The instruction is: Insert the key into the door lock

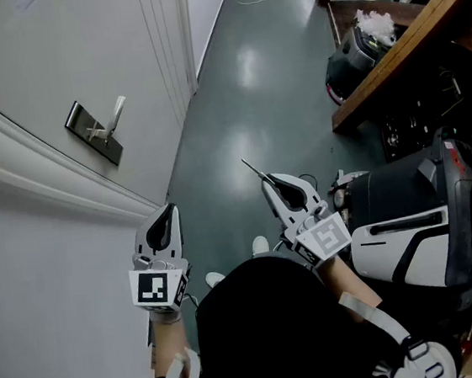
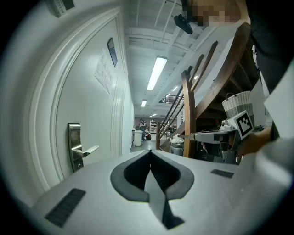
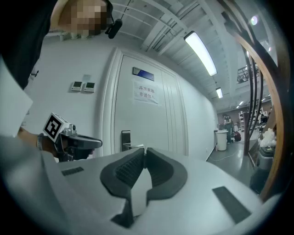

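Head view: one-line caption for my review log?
Right tool pinching a thin key, left tool shut and empty, both short of the door's lever handle.

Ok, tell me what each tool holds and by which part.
Right tool pinches the key by its rear end, blade sticking out ahead. Left tool is shut on nothing.

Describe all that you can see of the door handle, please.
The handle is a silvery metal lever, level, on a tall narrow metal plate fixed flat on the white door, near its frame edge. The lever points toward the door's middle. Nothing touches it: the left tongs and the right tongs, shut on a thin key, are apart from it.
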The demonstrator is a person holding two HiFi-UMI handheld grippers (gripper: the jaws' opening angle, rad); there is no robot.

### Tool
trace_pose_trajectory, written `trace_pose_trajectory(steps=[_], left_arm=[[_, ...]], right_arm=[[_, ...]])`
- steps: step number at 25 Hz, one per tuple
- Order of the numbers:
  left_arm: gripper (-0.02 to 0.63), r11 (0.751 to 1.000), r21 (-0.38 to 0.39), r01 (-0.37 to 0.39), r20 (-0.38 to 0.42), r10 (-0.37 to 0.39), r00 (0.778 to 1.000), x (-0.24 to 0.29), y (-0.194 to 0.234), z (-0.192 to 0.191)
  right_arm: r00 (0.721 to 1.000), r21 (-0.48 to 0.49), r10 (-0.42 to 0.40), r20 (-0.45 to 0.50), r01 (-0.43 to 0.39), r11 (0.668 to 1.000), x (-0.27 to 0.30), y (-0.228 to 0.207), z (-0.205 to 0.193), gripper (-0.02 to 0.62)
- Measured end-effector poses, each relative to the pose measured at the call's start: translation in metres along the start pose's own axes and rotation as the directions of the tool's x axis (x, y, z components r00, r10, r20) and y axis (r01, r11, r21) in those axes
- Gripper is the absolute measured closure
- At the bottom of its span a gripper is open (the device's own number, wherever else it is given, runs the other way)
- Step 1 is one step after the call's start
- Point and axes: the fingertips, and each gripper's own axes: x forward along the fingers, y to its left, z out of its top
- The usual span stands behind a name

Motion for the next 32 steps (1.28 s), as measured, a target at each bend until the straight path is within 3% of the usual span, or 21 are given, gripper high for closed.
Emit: trace_pose_trajectory(steps=[21,25,29,32], left_arm=[[0.598,0.999,0.028,-0.038,-0.052,0.039,0.998,0.118,-0.083,0.003],[0.598,0.99,0.122,-0.064,-0.098,0.076,0.992,0.141,-0.095,0.002],[0.598,0.991,0.126,-0.051,-0.12,0.066,0.991,0.15,-0.096,-0.003],[0.598,0.989,0.126,-0.074,-0.131,0.09,0.987,0.156,-0.077,-0.005]], right_arm=[[0.999,0.054,0.038,0.035,-0.04,0.998,-0.032,-0.144,-0.008,0.563],[0.999,-0.059,0.031,0.011,-0.031,0.998,-0.028,-0.164,-0.01,0.563],[0.999,-0.205,0.04,-0.002,-0.039,0.978,-0.014,-0.169,-0.017,0.563],[0.999,-0.249,0.04,-0.012,-0.042,0.968,0.007,-0.169,-0.019,0.563]])
